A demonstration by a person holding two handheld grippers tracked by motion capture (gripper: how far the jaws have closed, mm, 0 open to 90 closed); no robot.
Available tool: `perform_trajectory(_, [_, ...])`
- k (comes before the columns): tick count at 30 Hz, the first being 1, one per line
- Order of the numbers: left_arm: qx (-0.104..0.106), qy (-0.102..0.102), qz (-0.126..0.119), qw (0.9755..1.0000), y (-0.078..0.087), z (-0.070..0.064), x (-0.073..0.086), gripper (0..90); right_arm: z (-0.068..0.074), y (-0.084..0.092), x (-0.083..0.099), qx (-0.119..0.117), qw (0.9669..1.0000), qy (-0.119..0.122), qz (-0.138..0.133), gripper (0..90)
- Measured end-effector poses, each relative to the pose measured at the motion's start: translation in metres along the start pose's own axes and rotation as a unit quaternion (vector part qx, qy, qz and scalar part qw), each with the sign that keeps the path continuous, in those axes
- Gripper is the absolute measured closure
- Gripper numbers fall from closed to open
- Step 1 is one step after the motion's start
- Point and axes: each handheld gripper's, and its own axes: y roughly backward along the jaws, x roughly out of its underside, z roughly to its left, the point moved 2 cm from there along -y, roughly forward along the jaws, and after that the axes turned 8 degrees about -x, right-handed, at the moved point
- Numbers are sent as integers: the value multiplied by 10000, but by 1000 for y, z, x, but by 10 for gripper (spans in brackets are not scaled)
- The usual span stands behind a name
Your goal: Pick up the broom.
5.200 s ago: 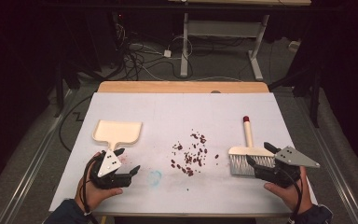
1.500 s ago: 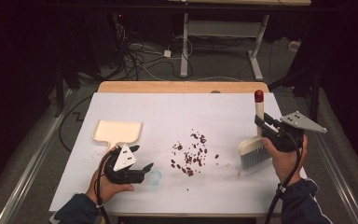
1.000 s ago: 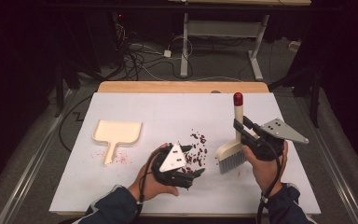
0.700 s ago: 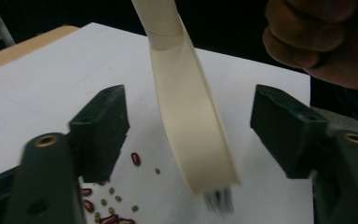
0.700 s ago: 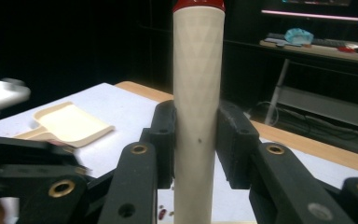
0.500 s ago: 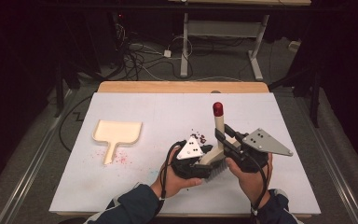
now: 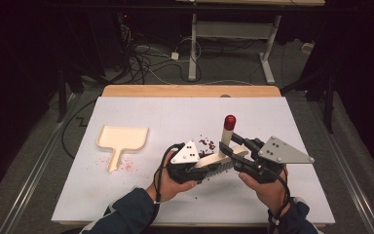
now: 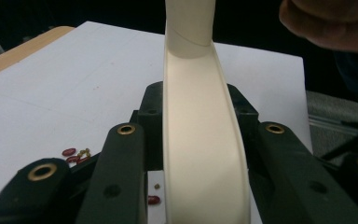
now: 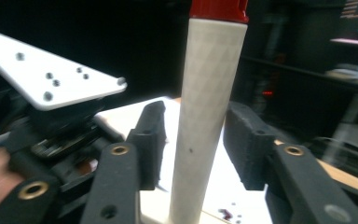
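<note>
A cream hand brush (image 7: 226, 135) with a red-capped handle is held above the middle of the white table (image 7: 175, 112), handle pointing up. My left gripper (image 7: 213, 167) is shut on the brush's cream body (image 8: 200, 154), its jaws pressing on both sides. My right gripper (image 7: 230, 148) has the handle (image 9: 209, 116) between its jaws, which have just been opening; a gap shows on each side. A cream dustpan (image 7: 122, 139) lies flat at the left. Small dark red bits (image 7: 205, 143) are scattered under the brush.
A few red bits (image 8: 74, 154) lie on the white surface beside my left gripper (image 8: 196, 100). A faint reddish smear (image 7: 126, 166) marks the table by the dustpan's handle. A wooden strip (image 7: 190, 90) runs along the far edge, with cables and a desk frame beyond.
My left gripper has come right from near the dustpan and closed on the brush's body. My right hand carried the brush left to the table's middle, and its jaws have loosened around the handle.
</note>
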Motion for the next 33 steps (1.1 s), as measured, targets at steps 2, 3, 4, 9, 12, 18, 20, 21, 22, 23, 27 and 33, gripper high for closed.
perform_trajectory(2, [67,-76,48,9999,6,2,2,656,-7,4,-1,-446,9988,54,214,505])
perform_trajectory(3, [87,-91,72,9999,9,3,3,656,-7,4,-1,-446,9988,54,214,505])
perform_trajectory(4, [98,-114,104,9998,11,4,4,656,-9,6,-1,-488,9984,136,267,493])
perform_trajectory(9, [301,-469,346,9978,31,7,13,656,-14,3,14,-1083,9841,524,1309,447])
perform_trajectory(12, [349,-618,453,9965,36,6,17,656,-12,-2,25,-1369,9749,556,1666,423])
perform_trajectory(18, [656,-868,537,9926,41,0,23,656,-1,-22,45,-1972,9545,622,2150,390])
perform_trajectory(20, [757,-921,537,9914,40,-2,23,656,1,-24,48,-2033,9516,643,2214,392])
perform_trajectory(21, [818,-924,542,9909,39,-3,23,655,2,-29,52,-2108,9482,659,2284,393])
perform_trajectory(22, [872,-945,549,9902,38,-3,23,655,2,-29,52,-2108,9482,659,2284,393])
perform_trajectory(23, [916,-966,579,9894,35,-5,23,655,3,-32,55,-2308,9448,599,2247,421])
perform_trajectory(27, [945,-1006,634,9884,31,-7,24,655,7,-36,60,-2518,9377,586,2323,502])
perform_trajectory(33, [991,-930,603,9889,29,-5,25,649,11,-42,67,-2641,9299,668,2470,607])
